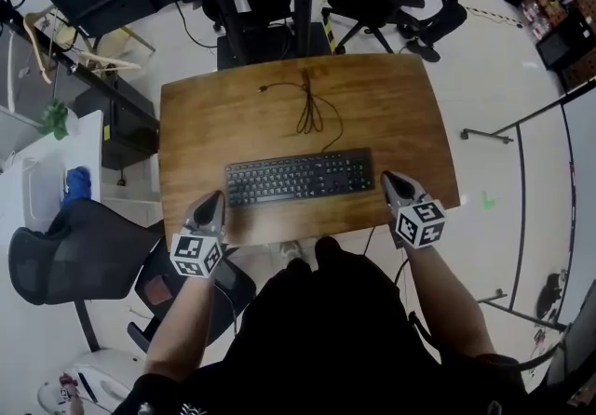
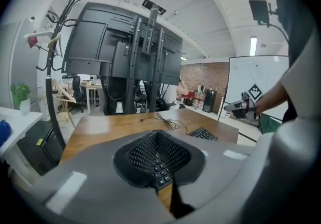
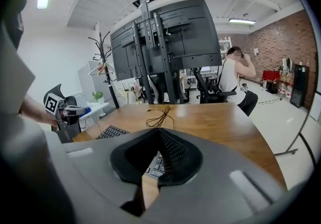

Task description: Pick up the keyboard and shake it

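Pre-grasp stage, as judged: nothing lifted yet. The keyboard [image 1: 298,177] is laid flat along the front edge of the worktop [image 1: 391,97], with its cable [image 1: 310,111] run toward the back edge. The left claw [image 1: 212,202] is held just off the keyboard's left end and the right claw [image 1: 389,181] just off its right end. Both are fully closed and nothing is gripped. Next: both to be opened, slid onto the ends, clamped, then raised level, with cable slack watched.

Blk keyboard [image 1: 300,177]; brown wood-grain surface [image 1: 214,115]; my left tool [image 1: 217,197] & right tool [image 1: 387,178] grey, cubes [image 1: 196,254] w/ blk-white square markers.
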